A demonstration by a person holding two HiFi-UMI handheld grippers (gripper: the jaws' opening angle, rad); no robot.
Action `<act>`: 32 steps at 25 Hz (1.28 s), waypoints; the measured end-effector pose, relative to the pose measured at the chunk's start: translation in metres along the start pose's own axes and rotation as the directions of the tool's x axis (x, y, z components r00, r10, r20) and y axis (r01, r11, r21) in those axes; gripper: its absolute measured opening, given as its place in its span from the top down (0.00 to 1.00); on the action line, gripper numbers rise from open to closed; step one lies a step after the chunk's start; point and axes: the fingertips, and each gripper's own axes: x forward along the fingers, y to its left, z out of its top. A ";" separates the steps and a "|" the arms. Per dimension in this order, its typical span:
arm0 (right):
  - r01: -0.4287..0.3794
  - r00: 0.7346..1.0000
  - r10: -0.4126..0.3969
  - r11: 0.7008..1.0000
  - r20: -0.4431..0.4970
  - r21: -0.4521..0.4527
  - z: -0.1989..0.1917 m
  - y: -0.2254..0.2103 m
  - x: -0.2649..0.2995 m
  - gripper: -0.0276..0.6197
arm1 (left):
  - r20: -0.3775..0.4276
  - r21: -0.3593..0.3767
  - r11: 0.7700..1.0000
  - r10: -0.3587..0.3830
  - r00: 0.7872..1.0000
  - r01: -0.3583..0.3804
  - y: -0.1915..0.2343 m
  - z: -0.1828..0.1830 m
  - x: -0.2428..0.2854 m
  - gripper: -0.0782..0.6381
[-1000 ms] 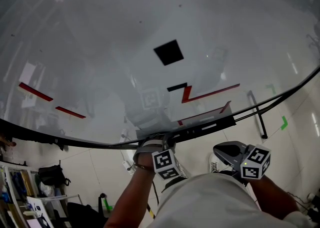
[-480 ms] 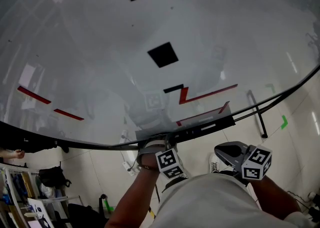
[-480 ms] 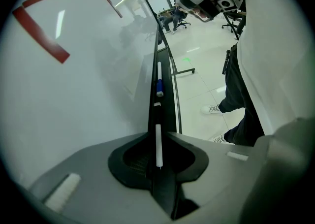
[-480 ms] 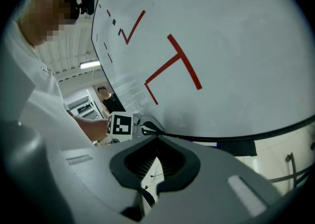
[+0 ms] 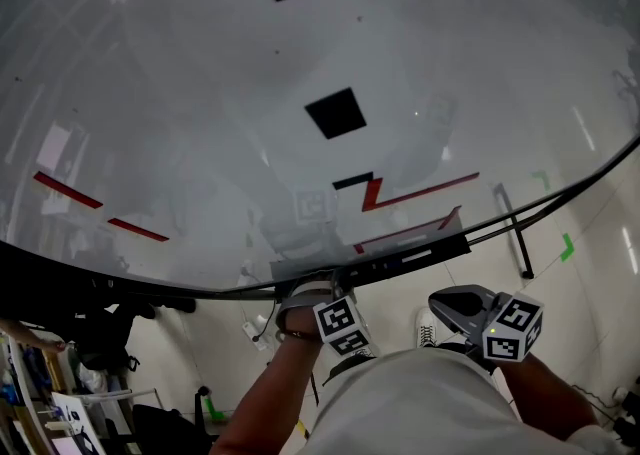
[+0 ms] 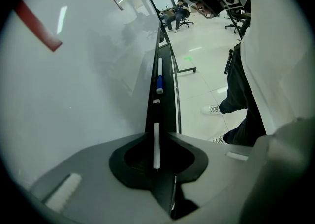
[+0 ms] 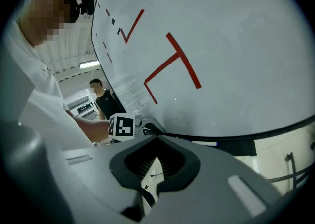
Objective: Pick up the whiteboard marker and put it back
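Observation:
A thin marker [image 6: 156, 146] with a white band lies along the black tray [image 6: 167, 95] under the whiteboard [image 5: 200, 93]. My left gripper [image 6: 156, 137] is at that tray, its tips shut on the marker's near end. In the head view the left gripper [image 5: 325, 283] touches the tray [image 5: 400, 261] below the red zigzag line. My right gripper [image 5: 452, 301] hangs back by my body, away from the board. Its jaws [image 7: 157, 138] are shut with nothing between them.
A second marker with a blue cap [image 6: 159, 78] lies farther along the tray. The board's dark stand leg [image 5: 512, 228] crosses the tiled floor at the right. Bags and clutter sit at the lower left [image 5: 100, 353]. People sit in chairs in the distance [image 6: 177, 14].
Both grippers stay where they were. The head view has shifted slightly, and a dark figure has moved in under the board's lower left edge.

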 end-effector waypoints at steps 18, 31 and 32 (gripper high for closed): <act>-0.009 1.000 0.009 1.000 -0.017 -0.005 0.002 0.000 0.006 0.95 | 0.015 -0.031 1.000 -0.002 1.000 0.002 0.000 0.001 0.003 0.81; -0.010 1.000 0.009 1.000 -0.015 -0.003 0.004 0.000 0.006 0.95 | 0.029 -0.037 0.999 0.009 1.000 -0.008 0.002 0.001 -0.001 0.82; -0.008 1.000 0.008 1.000 -0.015 -0.002 0.004 -0.001 0.005 0.95 | 0.037 -0.041 0.999 0.014 0.999 -0.012 0.003 0.002 -0.004 0.82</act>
